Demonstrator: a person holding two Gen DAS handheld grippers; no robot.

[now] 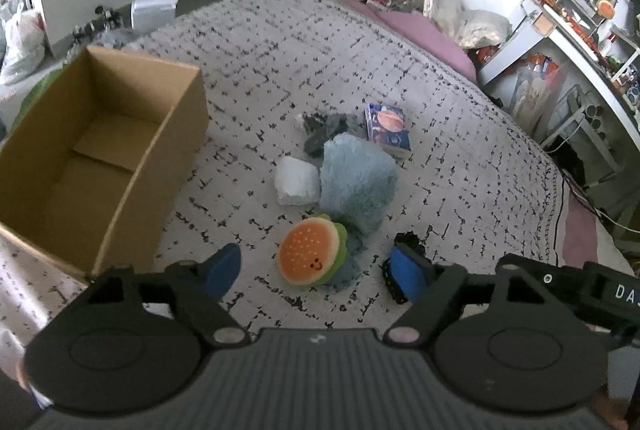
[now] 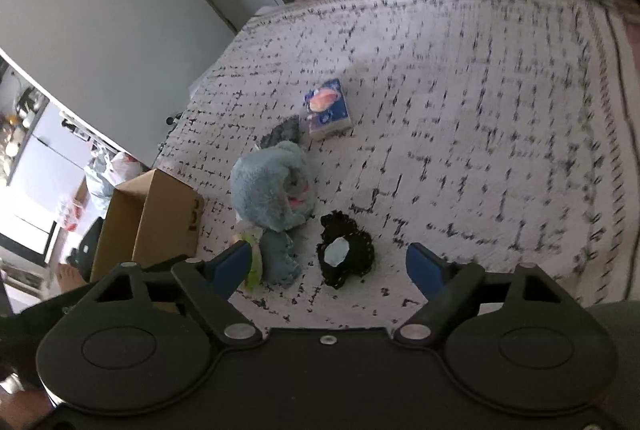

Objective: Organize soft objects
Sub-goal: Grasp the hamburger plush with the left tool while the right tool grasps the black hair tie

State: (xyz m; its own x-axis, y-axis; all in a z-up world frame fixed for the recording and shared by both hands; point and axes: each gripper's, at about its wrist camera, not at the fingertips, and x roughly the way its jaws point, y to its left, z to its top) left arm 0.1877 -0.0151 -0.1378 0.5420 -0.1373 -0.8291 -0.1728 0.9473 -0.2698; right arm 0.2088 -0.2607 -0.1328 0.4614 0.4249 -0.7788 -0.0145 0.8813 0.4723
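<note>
One round burger plush (image 1: 310, 256): orange sesame top, green frill, smiling face.

left tongs (image 1: 320, 266) agape, right tongs (image 2: 332, 262) agape

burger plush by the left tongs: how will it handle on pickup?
The burger plush looks like stuffed fabric, so it probably squashes under the pads and weighs little. It leans on the blue plush, so lifting it may nudge that. Its round disc shape might roll if dropped on edge, though the blanket should damp that.
</note>
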